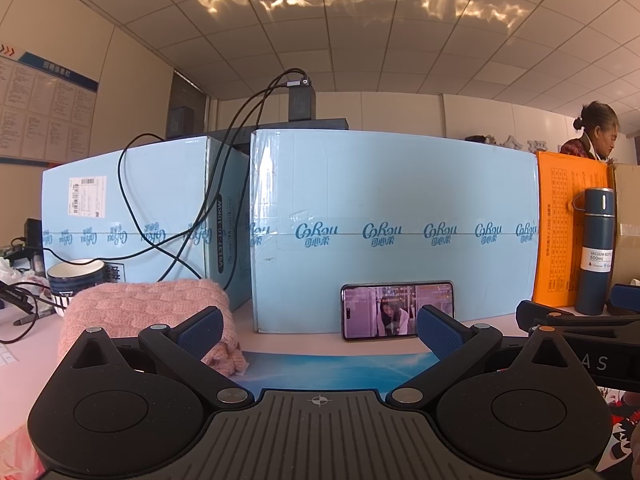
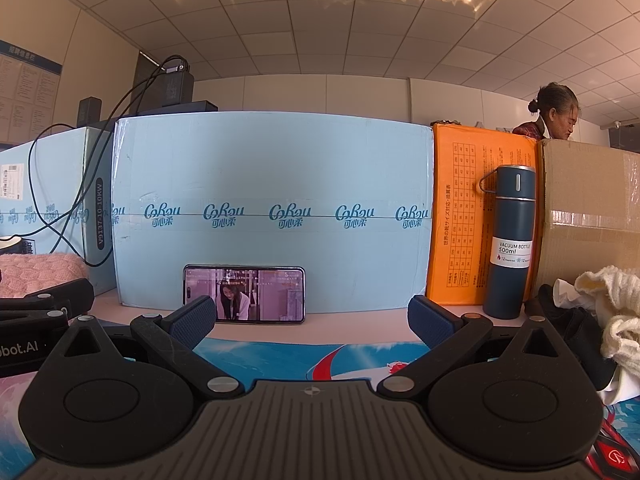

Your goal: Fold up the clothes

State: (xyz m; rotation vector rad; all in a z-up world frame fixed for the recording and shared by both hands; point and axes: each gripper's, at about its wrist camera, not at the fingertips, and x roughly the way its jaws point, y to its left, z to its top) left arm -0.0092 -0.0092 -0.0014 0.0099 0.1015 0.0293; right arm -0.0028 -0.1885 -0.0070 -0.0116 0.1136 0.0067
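Both tongs wide apart and empty, left gripper (image 1: 318, 326) just right of the folded pink sweater (image 1: 148, 304), right gripper (image 2: 312, 316) just left of the messy white cloth (image 2: 612, 320), with phone (image 2: 244, 294) and bottle (image 2: 508, 240) standing just ahead, easy to knock over on a fast reach.

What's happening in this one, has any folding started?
Not at this moment. Both tongs, left and right, are open, hold nothing, and face the blue boxes with a phone propped against one. A pink knit garment lies bunched at the left; a cream garment and something dark sit heaped at the right. Neither pile is gripped.
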